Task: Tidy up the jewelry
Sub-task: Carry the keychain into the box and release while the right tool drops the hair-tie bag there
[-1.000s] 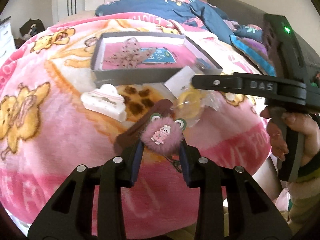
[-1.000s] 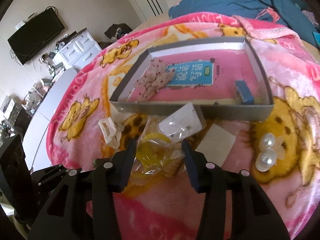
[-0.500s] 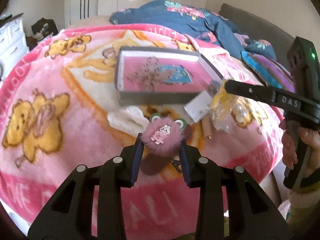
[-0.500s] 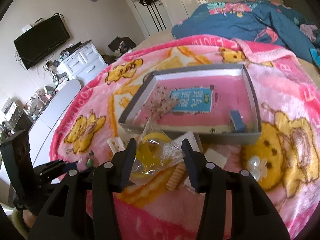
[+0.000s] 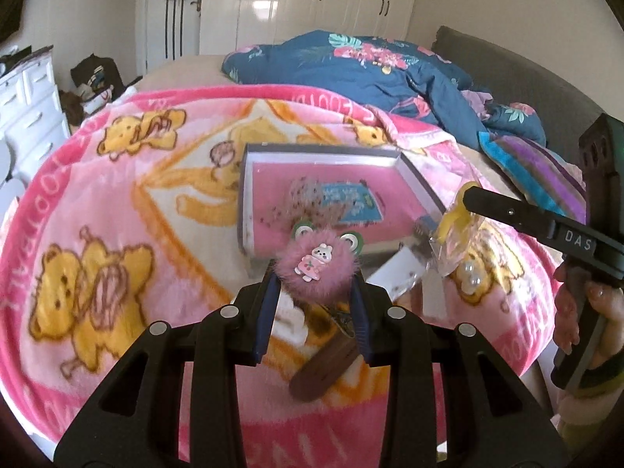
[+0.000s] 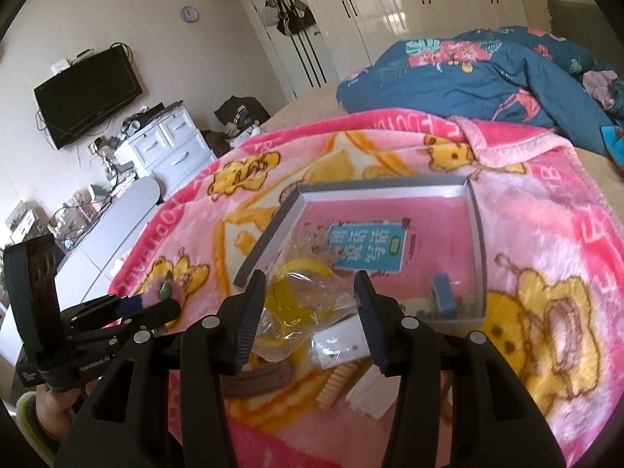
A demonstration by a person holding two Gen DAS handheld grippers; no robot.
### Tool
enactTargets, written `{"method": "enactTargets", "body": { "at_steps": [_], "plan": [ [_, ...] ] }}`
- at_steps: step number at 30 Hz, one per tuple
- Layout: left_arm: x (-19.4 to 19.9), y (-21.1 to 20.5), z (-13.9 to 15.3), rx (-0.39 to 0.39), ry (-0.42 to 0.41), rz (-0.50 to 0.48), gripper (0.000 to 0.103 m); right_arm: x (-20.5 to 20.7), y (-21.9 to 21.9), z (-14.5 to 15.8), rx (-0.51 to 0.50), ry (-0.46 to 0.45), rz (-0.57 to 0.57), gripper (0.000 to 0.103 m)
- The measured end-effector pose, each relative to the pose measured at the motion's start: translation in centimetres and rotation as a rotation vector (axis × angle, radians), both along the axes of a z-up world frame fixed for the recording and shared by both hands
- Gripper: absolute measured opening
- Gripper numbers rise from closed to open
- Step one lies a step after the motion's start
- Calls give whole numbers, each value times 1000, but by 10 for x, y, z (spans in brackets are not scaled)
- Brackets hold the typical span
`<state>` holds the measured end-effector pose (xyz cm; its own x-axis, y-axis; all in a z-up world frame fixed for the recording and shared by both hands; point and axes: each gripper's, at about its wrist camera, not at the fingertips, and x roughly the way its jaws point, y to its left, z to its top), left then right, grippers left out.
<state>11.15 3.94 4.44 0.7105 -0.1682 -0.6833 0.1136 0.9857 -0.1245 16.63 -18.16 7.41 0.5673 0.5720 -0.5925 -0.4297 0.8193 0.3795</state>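
My left gripper (image 5: 316, 292) is shut on a fuzzy pink hair clip (image 5: 331, 273) with green ears and a small bunny charm, held above the pink blanket. My right gripper (image 6: 308, 296) is shut on a clear plastic bag (image 6: 304, 308) with a yellow ring inside, also lifted. In the left wrist view that bag (image 5: 452, 234) hangs at the right, over the corner of the grey tray (image 5: 243, 210). The tray (image 6: 269, 241) has a pink floor bearing a blue card (image 6: 370, 249), a speckled piece and a small blue item (image 6: 442, 292). The pink clip (image 6: 163, 292) shows at left in the right wrist view.
On the blanket before the tray lie a brown hair clip (image 6: 257, 382), a white earring card (image 6: 339, 343), a beige ridged clip (image 6: 335, 384) and a pearl clip (image 5: 470, 277). A blue floral duvet (image 5: 370, 66) is heaped behind. A white dresser (image 6: 167, 144) stands left of the bed.
Both grippers have risen off the blanket, each still holding its item. The tray and the loose pieces now sit lower and farther off in both views.
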Motion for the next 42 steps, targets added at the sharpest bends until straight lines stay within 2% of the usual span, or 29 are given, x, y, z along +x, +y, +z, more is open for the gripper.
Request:
{"method": "enactTargets", "body": {
  "at_steps": [7,16,32,42],
  "plan": [
    [23,-16,19,26,-24,-25,26,14,-17,15,25,-31,-40,46],
    [49,-39,26,26,-26,-61,26,29,-40,23,39,-47,-104,46],
    [94,-59,11,33,28,-87,26,62,-61,20,6,-14,-173,46],
    [121,-54,-15,31,93,-88,26,89,-48,-7,-39,49,-187,46]
  ]
}}
